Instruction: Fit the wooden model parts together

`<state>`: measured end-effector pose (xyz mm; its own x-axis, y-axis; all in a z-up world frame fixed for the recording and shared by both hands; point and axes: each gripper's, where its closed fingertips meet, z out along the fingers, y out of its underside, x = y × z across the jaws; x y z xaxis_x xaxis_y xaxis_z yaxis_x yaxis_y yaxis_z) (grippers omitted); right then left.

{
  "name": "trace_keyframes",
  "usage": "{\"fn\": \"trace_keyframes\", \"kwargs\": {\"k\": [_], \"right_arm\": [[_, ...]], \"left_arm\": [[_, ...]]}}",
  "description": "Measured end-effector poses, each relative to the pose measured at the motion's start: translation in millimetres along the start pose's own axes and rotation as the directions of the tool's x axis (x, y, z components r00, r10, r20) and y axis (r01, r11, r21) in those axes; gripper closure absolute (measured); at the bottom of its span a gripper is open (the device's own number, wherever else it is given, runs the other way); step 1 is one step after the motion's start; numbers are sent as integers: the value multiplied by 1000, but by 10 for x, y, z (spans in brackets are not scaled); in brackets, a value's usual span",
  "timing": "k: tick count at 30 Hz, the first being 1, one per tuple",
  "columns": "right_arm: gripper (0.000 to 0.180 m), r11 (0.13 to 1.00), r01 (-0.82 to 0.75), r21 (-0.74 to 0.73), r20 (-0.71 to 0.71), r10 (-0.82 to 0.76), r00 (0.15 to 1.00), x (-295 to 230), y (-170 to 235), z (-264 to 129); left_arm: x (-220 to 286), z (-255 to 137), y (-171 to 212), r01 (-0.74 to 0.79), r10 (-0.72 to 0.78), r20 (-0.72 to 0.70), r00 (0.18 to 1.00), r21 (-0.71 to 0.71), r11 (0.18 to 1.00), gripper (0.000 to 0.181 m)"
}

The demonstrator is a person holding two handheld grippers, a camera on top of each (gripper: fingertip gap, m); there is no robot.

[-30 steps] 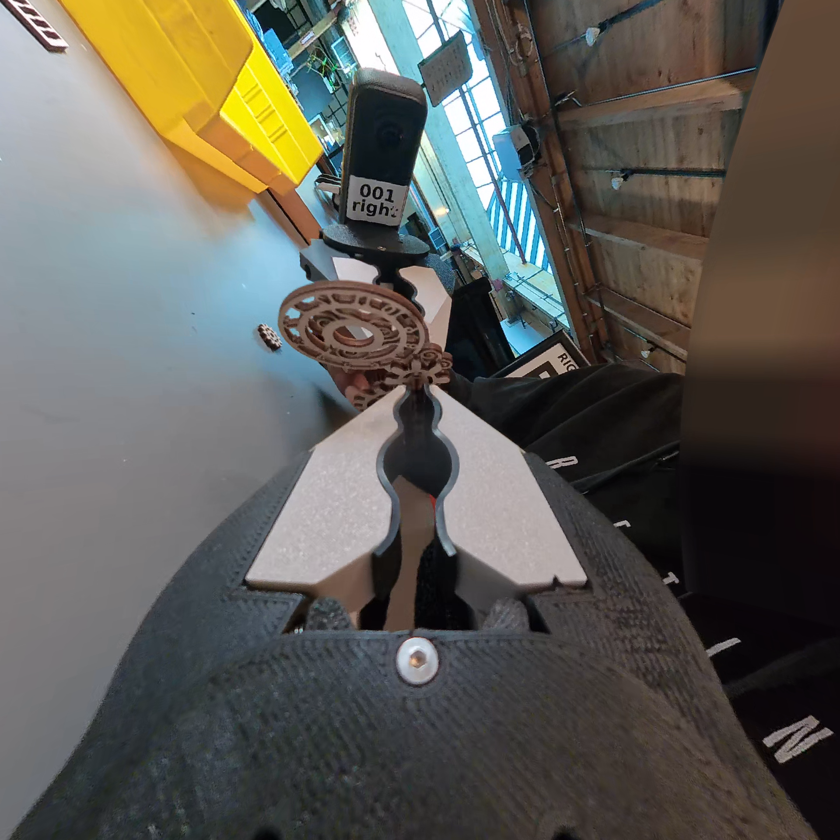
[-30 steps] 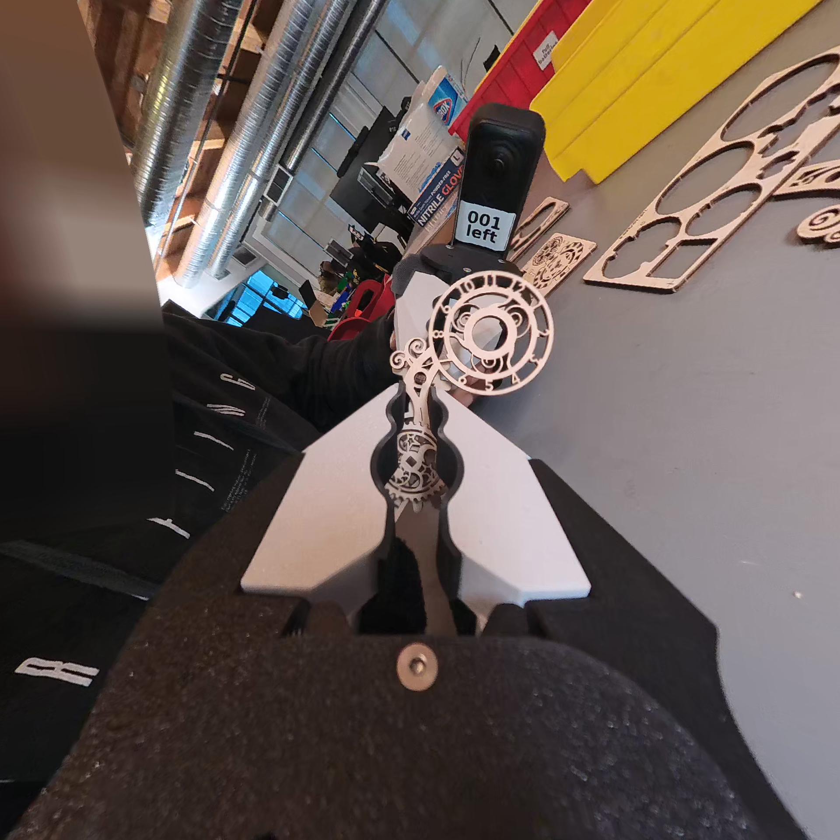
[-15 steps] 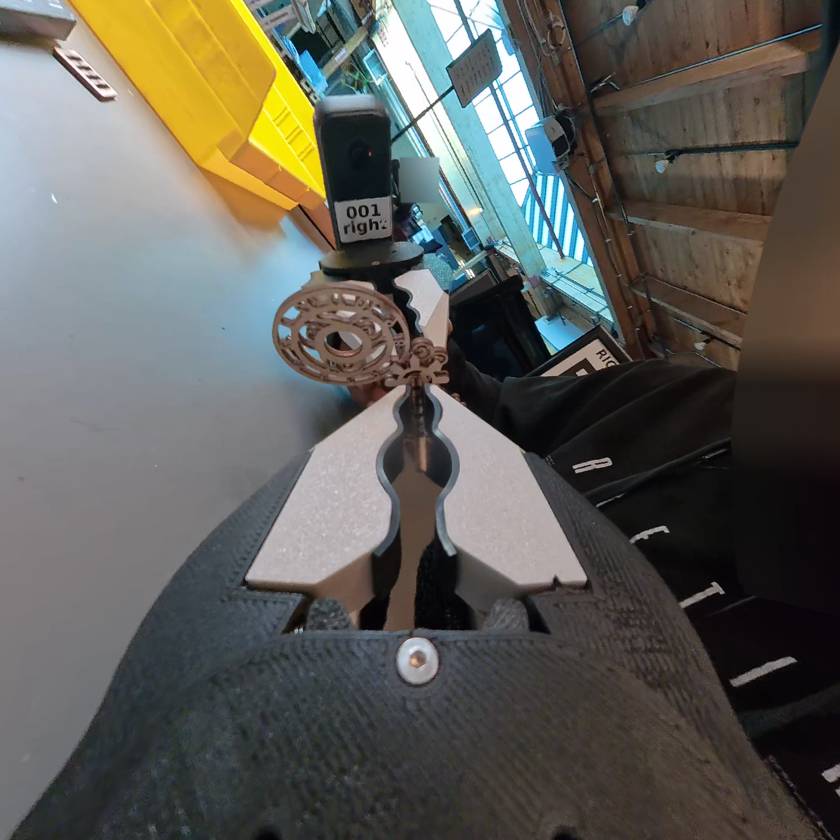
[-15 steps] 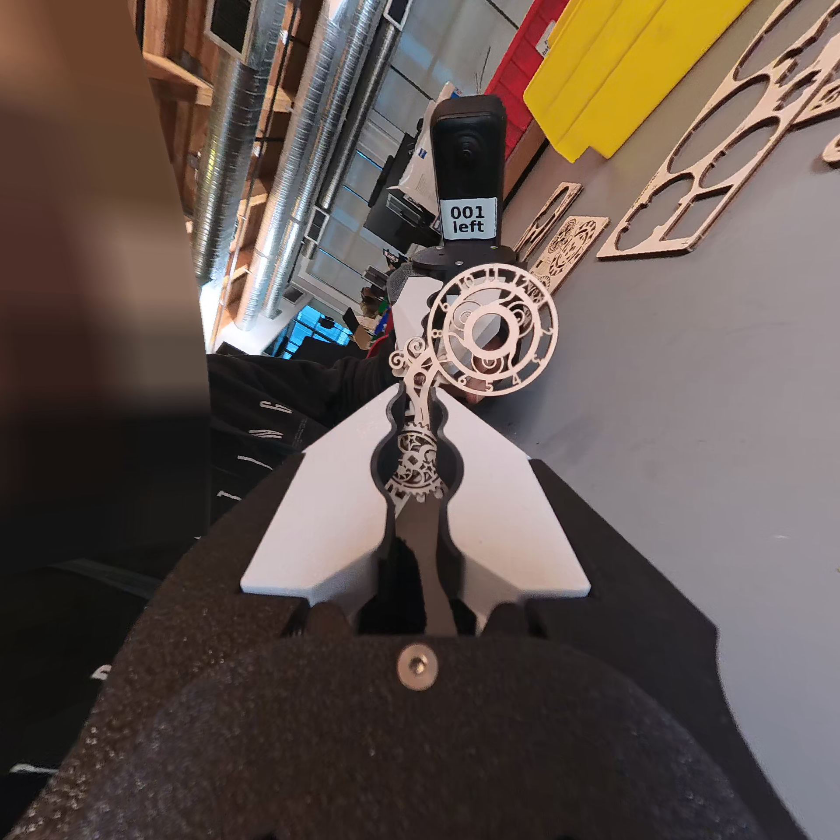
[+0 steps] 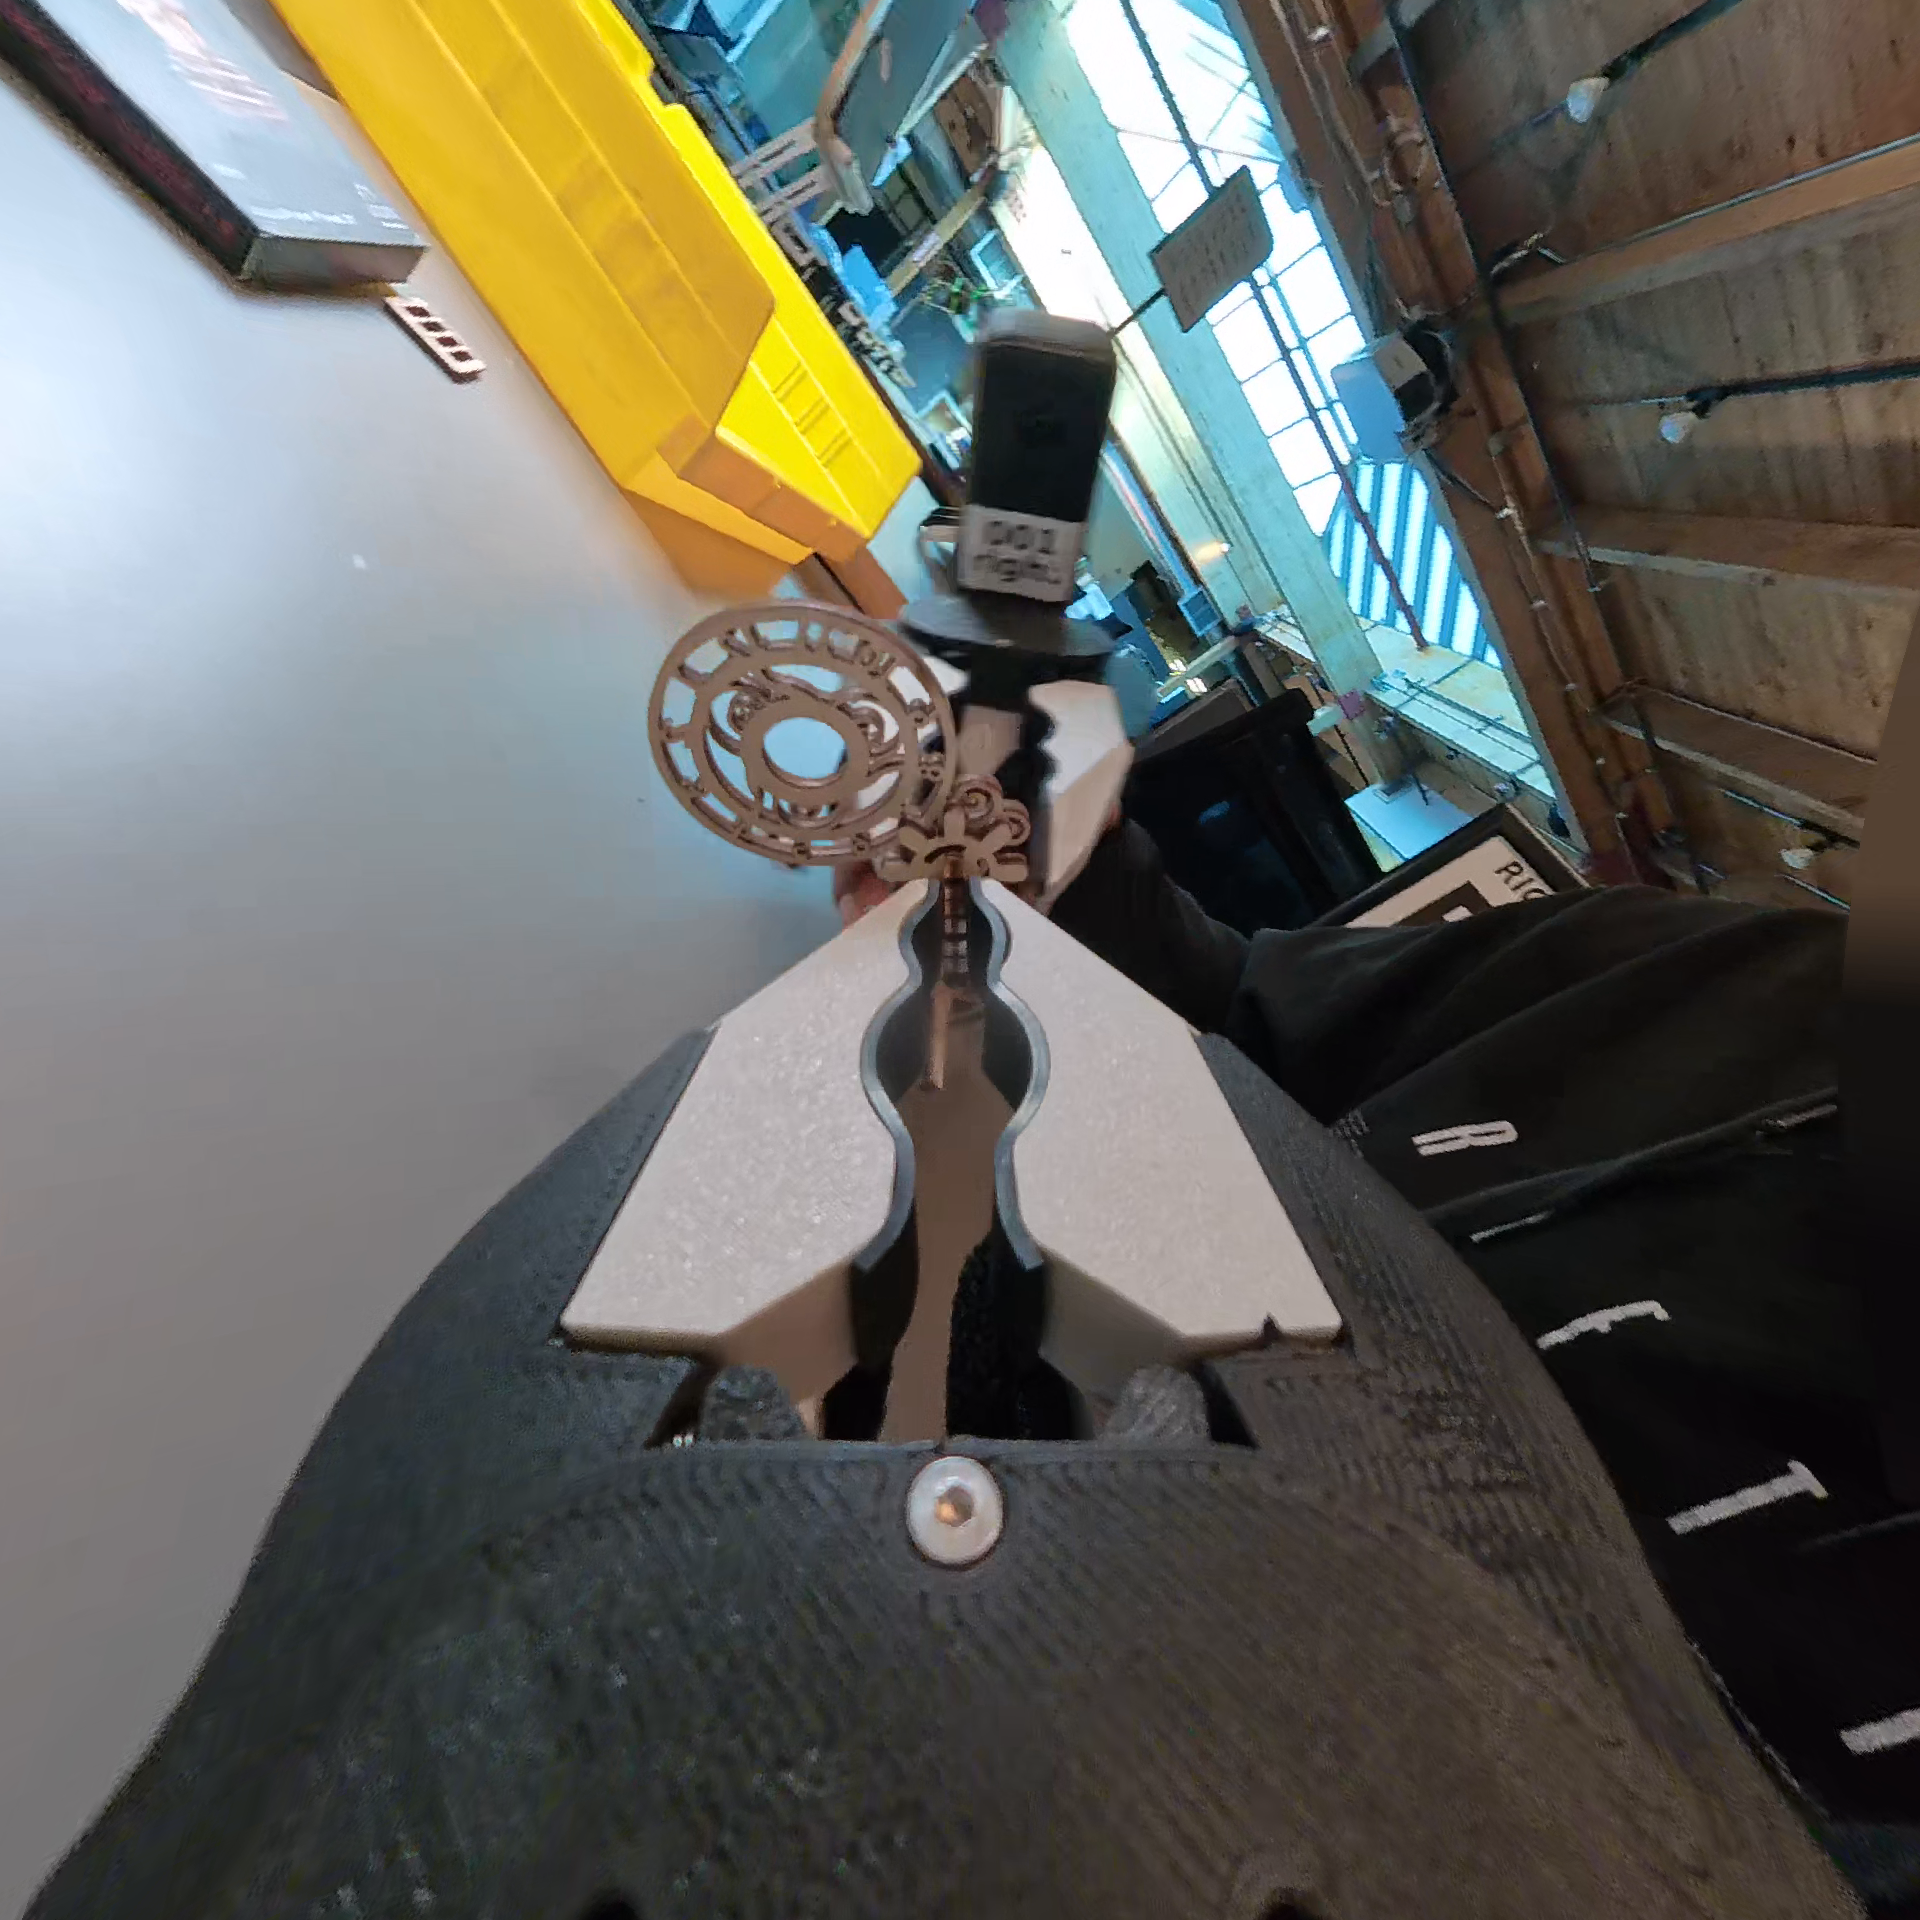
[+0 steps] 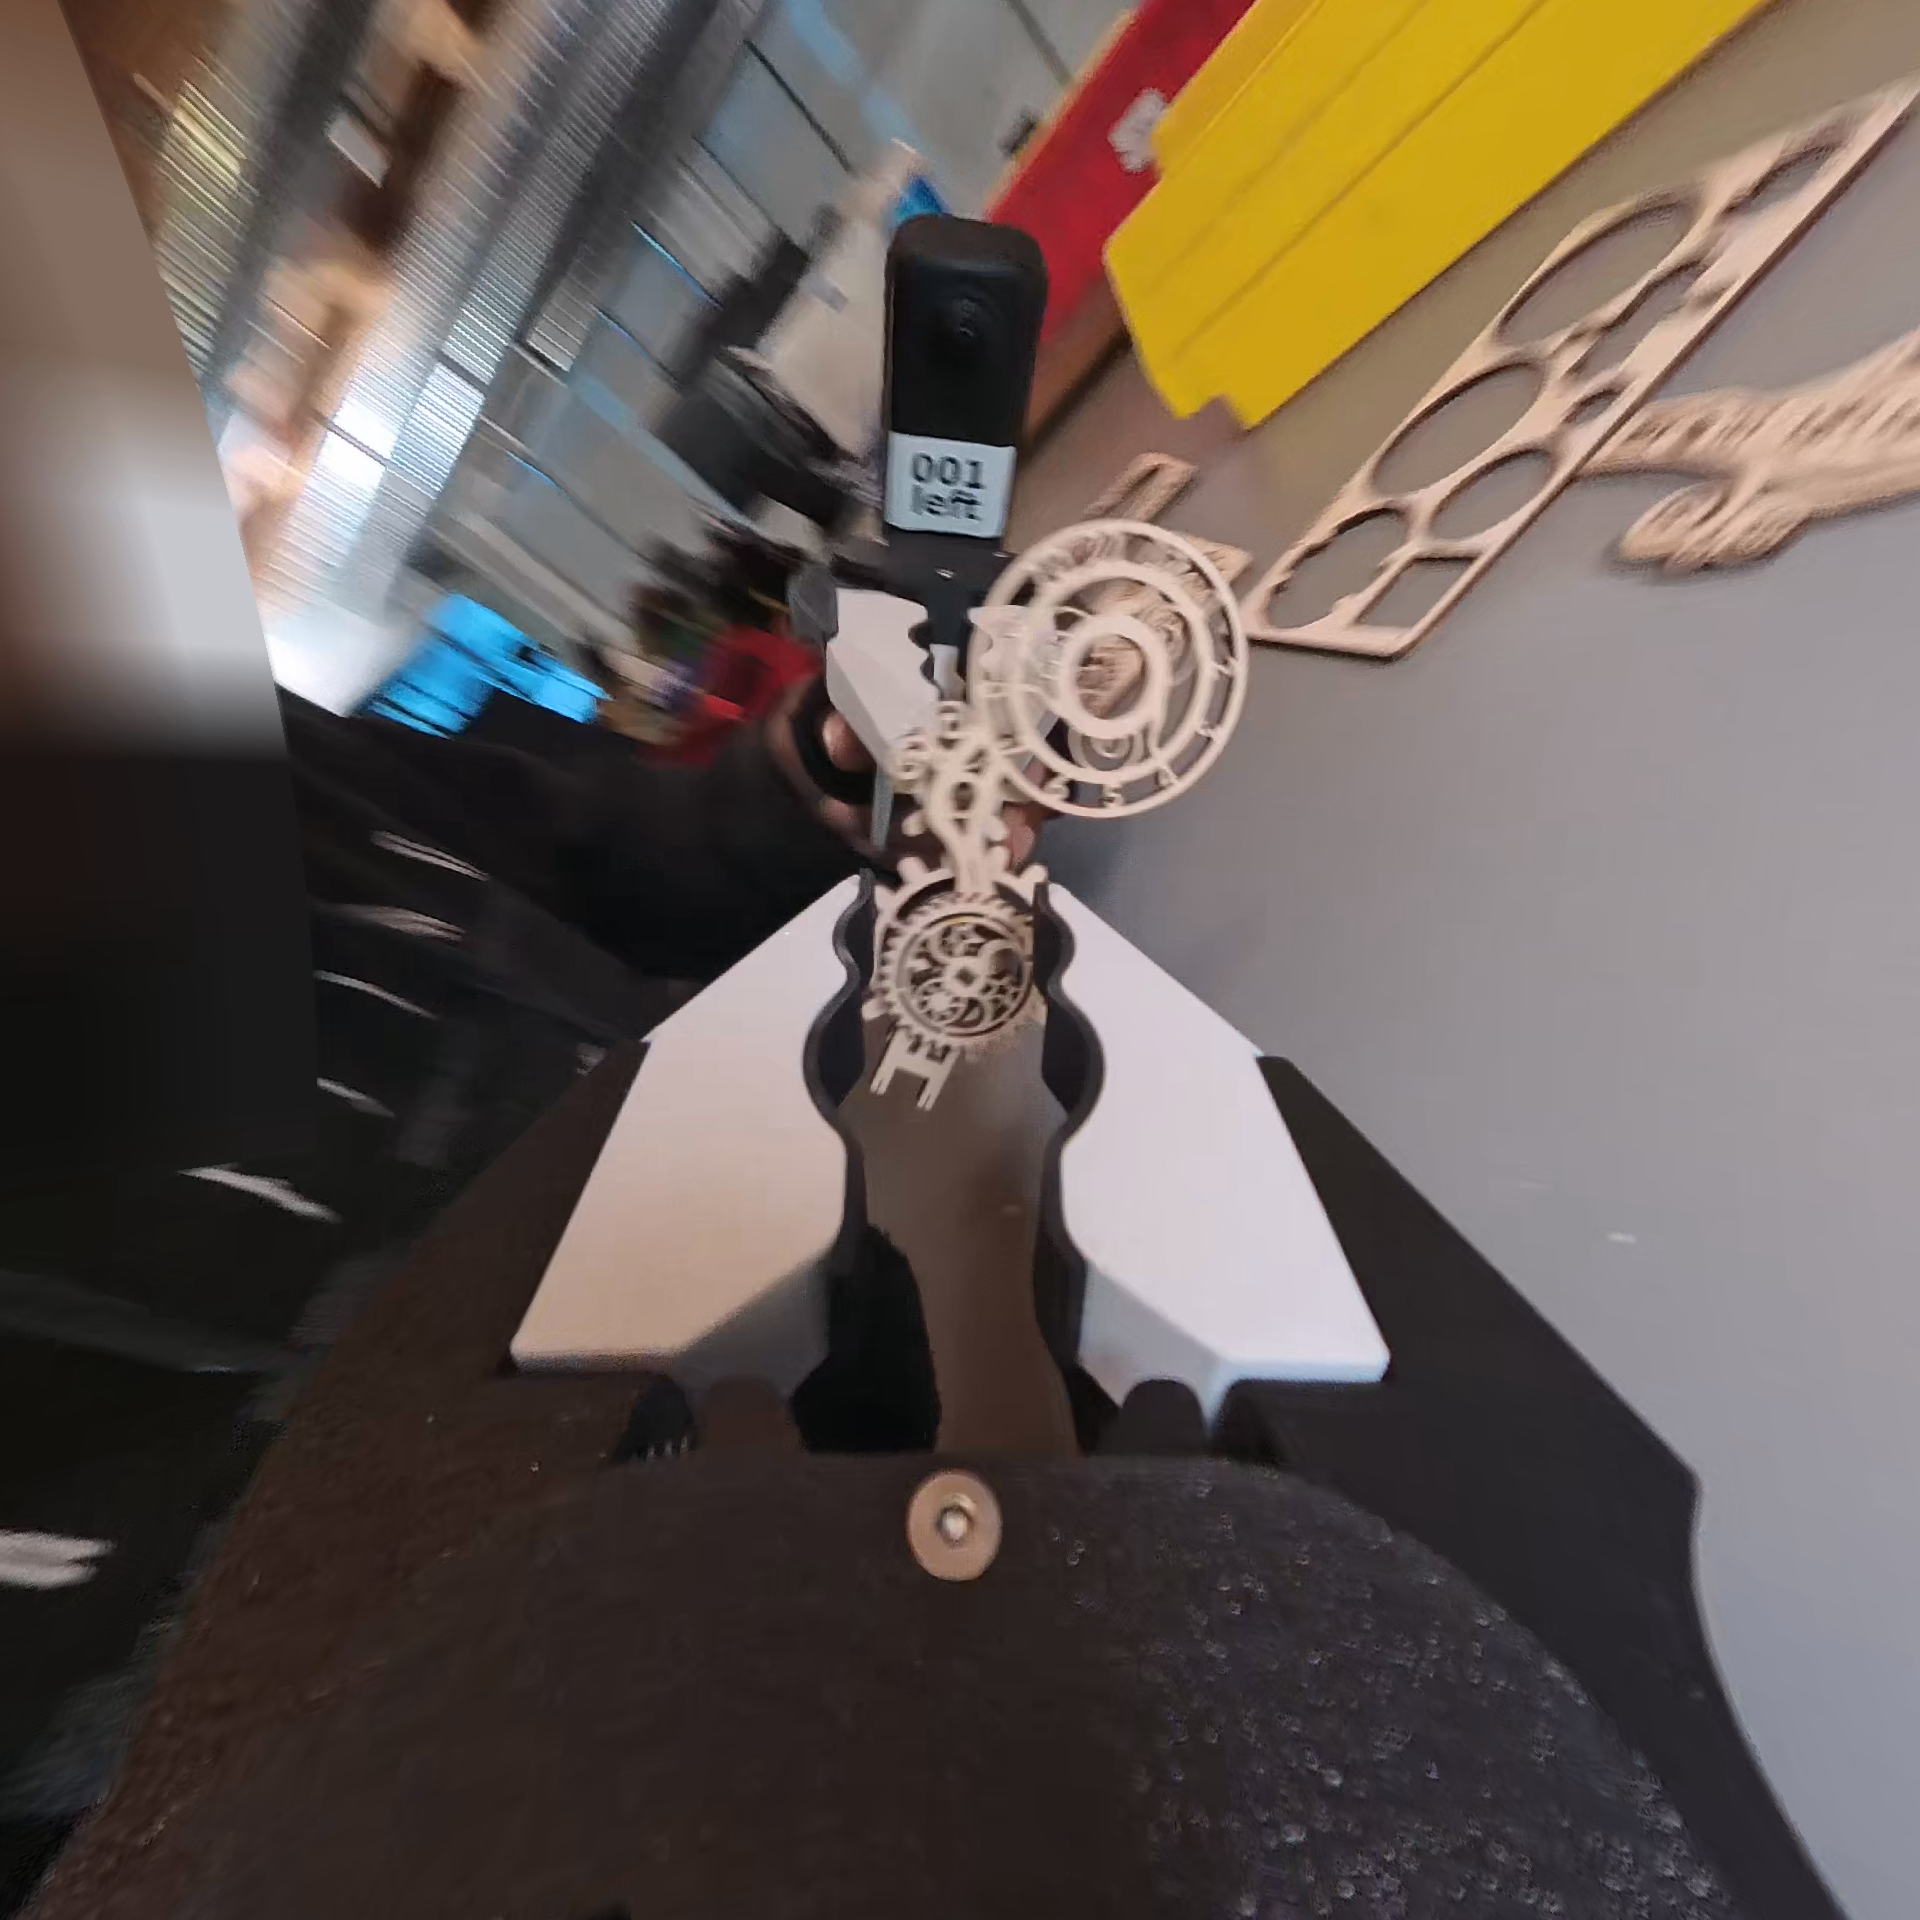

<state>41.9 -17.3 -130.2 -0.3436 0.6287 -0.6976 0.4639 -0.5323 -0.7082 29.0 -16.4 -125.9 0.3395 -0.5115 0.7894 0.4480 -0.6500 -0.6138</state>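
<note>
Grey tabletop [image 5: 260, 831] fills one side of both wrist views; yellow bins [image 5: 623, 260] stand at its far edge, and a cut-out wooden sheet [image 6: 1538, 416] lies flat on it. The wooden model part [image 5: 800, 764], a fretwork clock dial on an ornate stem, is held in the air above the table, between the two grippers, which face each other. The left gripper [image 5: 954, 914] is clamped on the thin stem just below the dial. The right gripper [image 6: 956, 904] has its jaws apart: the stem's gear-shaped section [image 6: 956, 971] sits in the gap between them, and contact with either finger cannot be confirmed. The right wrist view is motion-blurred.
</note>
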Motion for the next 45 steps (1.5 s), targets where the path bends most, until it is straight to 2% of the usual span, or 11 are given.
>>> {"fn": "trace_keyframes", "kwargs": {"k": [4,7,10,13,15,27,29,32,37,40,45], "right_arm": [[154,952,298,-76,-153,-306,940,-148,-23,28],[155,836,478,-269,-268,-541,797,-20,104,133],[158,754,519,-403,-318,-647,693,175,207,157],[177,709,537,-457,-337,-697,633,254,239,111],[180,689,551,-471,-347,-719,602,273,234,90],[178,711,548,-441,-342,-698,629,277,233,87],[172,732,540,-415,-336,-675,657,261,225,92],[168,814,493,-307,-349,-578,738,256,106,47],[126,914,312,-259,-291,-382,877,406,106,37],[127,935,266,-234,-240,-321,916,383,100,119],[129,933,266,-242,-248,-325,913,383,109,138]], "left_arm": [[-149,1,10,12,-11,89,996,-6,1000,180],[-230,34,26,19,-16,127,992,-17,1000,180],[-306,46,36,16,-12,162,987,-25,1000,180],[-383,33,28,9,-3,206,978,-26,1000,180],[-420,31,20,3,4,228,974,-29,1000,180],[-456,65,5,-30,37,260,965,-30,999,180],[-479,61,7,-28,36,268,963,-31,999,180],[-499,54,-2,-29,36,278,960,-27,999,179],[-523,74,22,-21,33,288,957,-45,999,179],[-545,83,17,-15,28,297,954,-44,999,179],[-564,93,7,-6,18,300,954,-41,999,180]]}}
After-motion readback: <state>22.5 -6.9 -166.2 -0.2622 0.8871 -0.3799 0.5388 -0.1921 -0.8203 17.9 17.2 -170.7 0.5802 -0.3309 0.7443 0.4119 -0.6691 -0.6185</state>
